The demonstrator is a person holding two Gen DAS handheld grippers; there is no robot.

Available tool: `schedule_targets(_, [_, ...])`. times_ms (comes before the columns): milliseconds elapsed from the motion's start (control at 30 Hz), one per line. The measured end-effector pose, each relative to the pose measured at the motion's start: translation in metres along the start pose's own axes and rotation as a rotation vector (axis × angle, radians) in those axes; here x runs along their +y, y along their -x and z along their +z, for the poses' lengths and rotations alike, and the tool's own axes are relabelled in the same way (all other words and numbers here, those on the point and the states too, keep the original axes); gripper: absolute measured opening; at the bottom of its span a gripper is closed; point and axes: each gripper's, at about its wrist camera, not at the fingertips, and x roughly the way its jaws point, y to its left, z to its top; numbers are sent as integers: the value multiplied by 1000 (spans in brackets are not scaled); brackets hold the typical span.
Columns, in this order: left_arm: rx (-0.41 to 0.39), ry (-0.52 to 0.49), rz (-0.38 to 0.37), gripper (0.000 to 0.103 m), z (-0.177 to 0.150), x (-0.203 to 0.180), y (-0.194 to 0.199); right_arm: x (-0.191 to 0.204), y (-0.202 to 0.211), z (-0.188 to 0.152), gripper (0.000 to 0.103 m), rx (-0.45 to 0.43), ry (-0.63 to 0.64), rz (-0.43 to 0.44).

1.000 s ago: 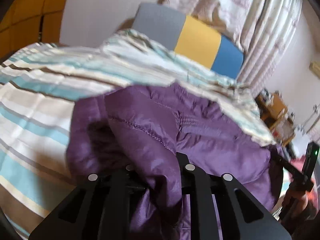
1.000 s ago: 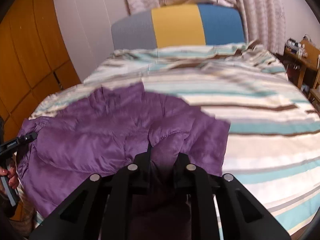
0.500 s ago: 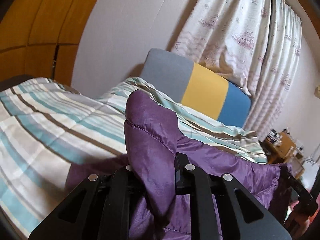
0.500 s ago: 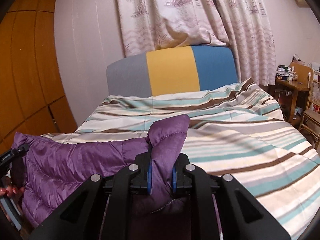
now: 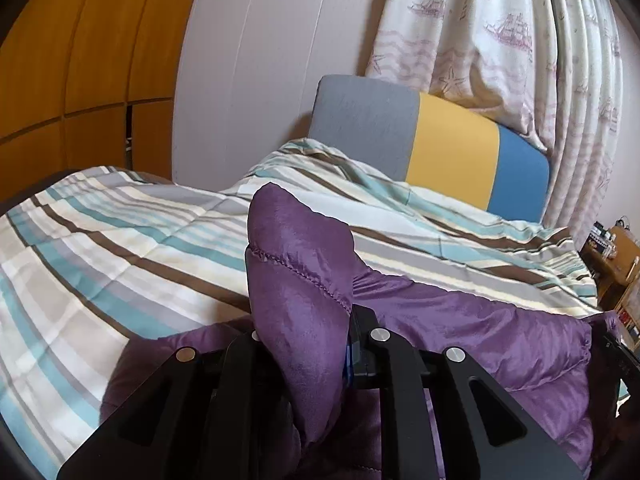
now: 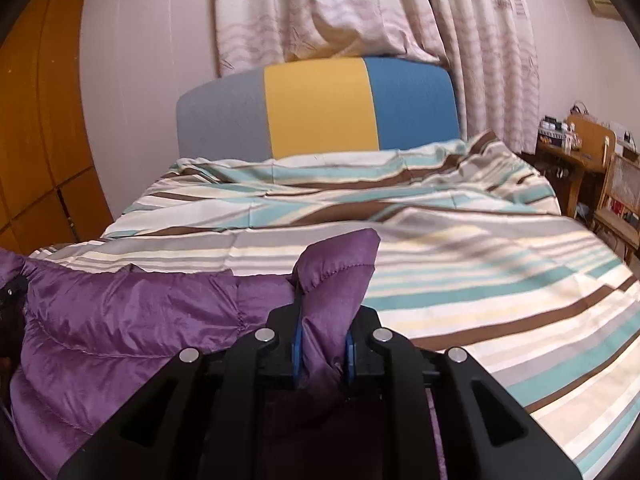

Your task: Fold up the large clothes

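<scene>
One purple jacket [image 5: 460, 320] lifted — two claws [image 5: 304, 344]

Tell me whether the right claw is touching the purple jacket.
Touching. The right wrist view shows the right claw with both blue pads pressed against a bunched fold of the purple jacket pinched between them.

Striped duvet [image 6: 460, 280] – tricolour headboard [image 6: 320, 104] – ship-print curtain [image 5: 500, 32]

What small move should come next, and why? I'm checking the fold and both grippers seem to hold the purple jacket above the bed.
Probably carry the jacket forward and lower it flat onto the striped quilt. The left gripper and right gripper each pinch a bunched edge, with the fabric stretched between them and bare quilt ahead.
</scene>
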Motion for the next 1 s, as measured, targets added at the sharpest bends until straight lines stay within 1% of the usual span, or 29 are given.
schedule_targets(167, [48, 12, 17, 16, -9, 4, -17, -6, -17, -5, 17, 45, -22, -7])
schedule_targets(300, [145, 53, 7, 16, -15, 11, -36, -8, -31, -10, 20, 99, -36, -17])
schedule_targets(367, [169, 65, -1, 17, -17, 11, -40, -10, -39, -12, 22, 135, -45, -20])
schedule_targets(433, [208, 76, -8, 18, -20, 13, -47, -12, -47, -14, 25, 173, -52, -29])
schedule_targets(500, [225, 79, -9, 18, -21, 13, -49, -12, -54, -16, 27, 206, -52, -35])
schedule_targets(600, [240, 77, -4, 18, -23, 12, -52, -9, -65, -20, 34, 255, -35, -49])
schedule_targets(633, [244, 77, -1, 22, -23, 10, -52, -8, -70, -21, 35, 282, -29, -51])
schedule_targets(667, [250, 78, 3, 23, -23, 11, -52, -8, -73, -22, 35, 293, -26, -54])
schedule_targets(700, [254, 80, 4, 23, -24, 11, -53, -8, -75, -23, 36, 298, -24, -59])
schedule_targets(833, [263, 84, 16, 31, -25, 12, -54, -7, -78, -25, 39, 312, -12, -76])
schedule_targets(867, [265, 84, 23, 34, -25, 12, -54, -6, -79, -26, 41, 315, -12, -79])
schedule_targets(900, [268, 83, 29, 37, -25, 11, -55, -7, -80, -26, 44, 317, -12, -84])
schedule_targets(967, [272, 82, 39, 47, -25, 11, -54, -7, -82, -26, 49, 321, -11, -104])
schedule_targets(1000, [275, 78, 49, 50, -24, 11, -54, -7, -82, -27, 52, 322, -9, -112])
